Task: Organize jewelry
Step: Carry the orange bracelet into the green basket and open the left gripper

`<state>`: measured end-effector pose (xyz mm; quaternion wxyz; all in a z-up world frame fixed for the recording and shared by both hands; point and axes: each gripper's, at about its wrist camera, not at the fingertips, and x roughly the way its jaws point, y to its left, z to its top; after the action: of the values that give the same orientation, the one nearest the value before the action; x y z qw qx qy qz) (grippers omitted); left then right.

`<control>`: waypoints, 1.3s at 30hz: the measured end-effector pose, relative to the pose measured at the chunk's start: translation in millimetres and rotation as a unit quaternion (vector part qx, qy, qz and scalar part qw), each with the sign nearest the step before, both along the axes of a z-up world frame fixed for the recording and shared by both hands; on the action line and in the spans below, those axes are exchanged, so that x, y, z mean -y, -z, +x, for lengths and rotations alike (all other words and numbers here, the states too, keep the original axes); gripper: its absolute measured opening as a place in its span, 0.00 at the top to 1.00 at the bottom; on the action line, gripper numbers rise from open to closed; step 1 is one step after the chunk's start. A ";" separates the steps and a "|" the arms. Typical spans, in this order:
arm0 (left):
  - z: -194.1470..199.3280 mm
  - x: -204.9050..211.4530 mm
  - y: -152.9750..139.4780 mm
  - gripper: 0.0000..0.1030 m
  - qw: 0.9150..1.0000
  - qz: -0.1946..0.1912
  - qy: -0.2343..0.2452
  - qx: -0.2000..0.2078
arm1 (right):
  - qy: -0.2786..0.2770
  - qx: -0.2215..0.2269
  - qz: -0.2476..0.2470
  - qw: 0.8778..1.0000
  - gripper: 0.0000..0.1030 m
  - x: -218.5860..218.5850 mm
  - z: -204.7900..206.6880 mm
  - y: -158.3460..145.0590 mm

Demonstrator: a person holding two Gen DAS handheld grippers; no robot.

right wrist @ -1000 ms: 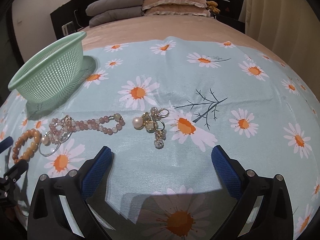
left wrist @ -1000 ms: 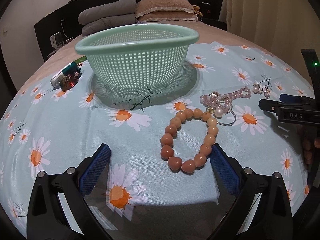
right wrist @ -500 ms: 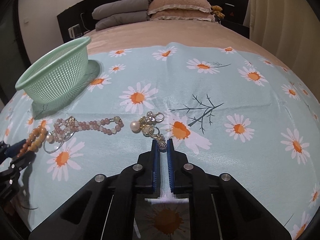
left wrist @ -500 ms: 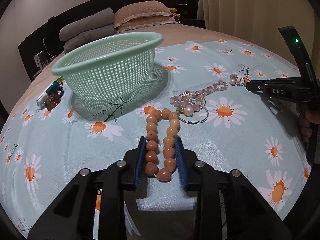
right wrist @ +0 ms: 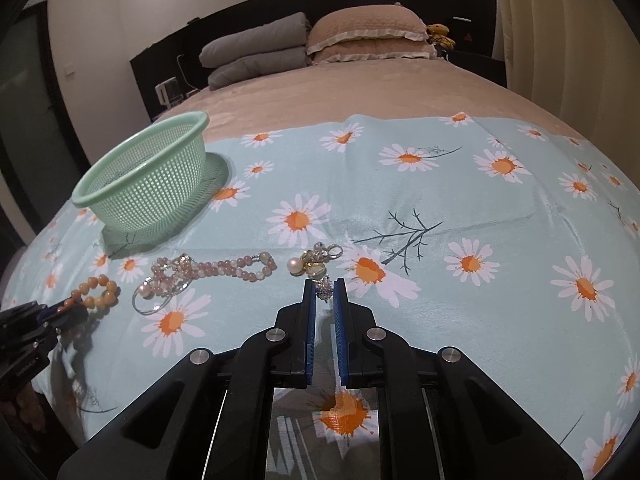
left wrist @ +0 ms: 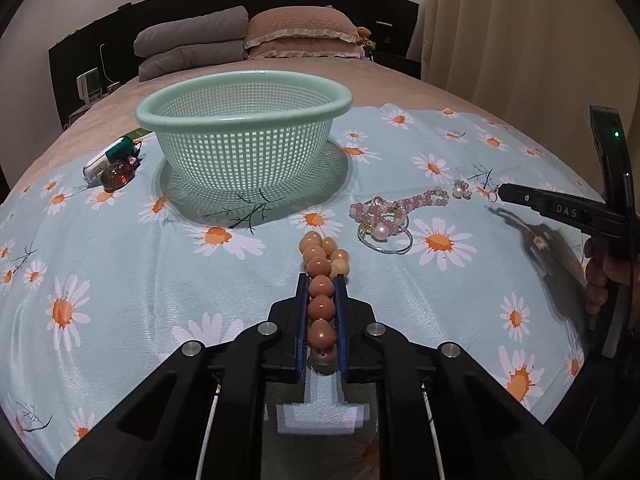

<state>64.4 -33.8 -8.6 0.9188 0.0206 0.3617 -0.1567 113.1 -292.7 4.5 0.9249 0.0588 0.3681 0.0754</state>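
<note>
My left gripper is shut on a brown bead bracelet, squeezed into a line between the blue pads on the daisy cloth; it also shows in the right wrist view. My right gripper is shut on the crystal end of a pearl charm cluster, still resting on the cloth. A pink bead bracelet with a silver ring lies between them; it also shows in the left wrist view. A mint green mesh basket stands empty behind.
A small green-and-white bottle and an amber trinket lie left of the basket. The daisy cloth covers the near part of a bed; pillows and folded blankets sit at the headboard. A curtain hangs on the right.
Both grippers went from wide open to shut. The left one closed on the brown bracelet, flattening its loop. The right one closed on the charm cluster's end.
</note>
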 end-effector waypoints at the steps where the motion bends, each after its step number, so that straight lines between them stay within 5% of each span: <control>1: -1.5 -2.2 -4.8 0.88 1.000 -0.008 -0.002 0.005 | -0.004 0.004 0.000 1.000 0.92 -1.6 -2.0 -3.1; 11: 3.4 -10.9 -51.5 0.88 0.999 -0.003 -0.021 0.046 | -0.048 0.064 0.002 0.997 0.92 -28.6 -9.8 -62.7; 24: 70.0 -23.1 -114.8 0.88 0.992 0.000 -0.059 0.110 | -0.128 0.125 0.005 0.984 0.92 -87.1 47.0 -131.2; 39: 105.1 -43.2 -74.5 0.88 0.994 -0.008 -0.083 0.069 | -0.200 0.078 0.023 0.976 0.91 -141.6 112.0 -71.0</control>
<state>169.5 9.3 65.9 0.9515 -0.0058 0.2968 -0.0805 225.1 -151.1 75.6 0.9153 -0.0007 0.2976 0.2714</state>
